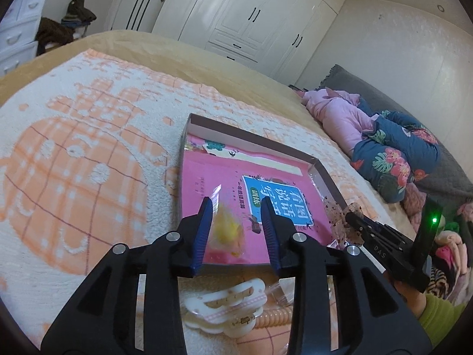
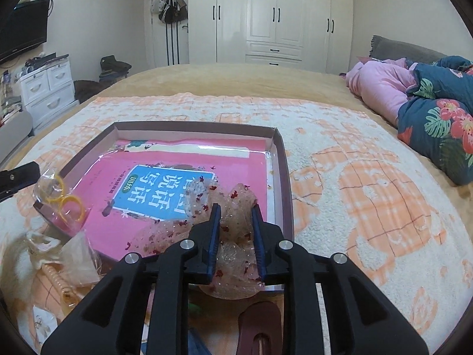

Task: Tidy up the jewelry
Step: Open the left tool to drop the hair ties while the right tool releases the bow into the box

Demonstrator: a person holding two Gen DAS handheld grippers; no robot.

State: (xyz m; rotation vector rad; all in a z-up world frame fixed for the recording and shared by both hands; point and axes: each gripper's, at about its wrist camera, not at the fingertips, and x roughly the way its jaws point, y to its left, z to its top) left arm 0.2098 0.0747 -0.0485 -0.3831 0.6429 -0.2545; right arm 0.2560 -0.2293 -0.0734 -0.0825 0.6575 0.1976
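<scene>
A shallow cardboard box lies on the bed with a pink book inside it. A clear bag of yellow rings rests on the box's near corner, between the parted fingers of my left gripper; it lies near one pad, and a gap shows to the other. My right gripper has a sheer bow with red specks bunched between its pads, over the box's near edge. Each gripper shows at the edge of the other's view.
A cream hair claw and a coiled peach hair tie lie on the patterned blanket below the left gripper. A dark red clip sits under the right gripper. Pink and floral bedding is piled at the right.
</scene>
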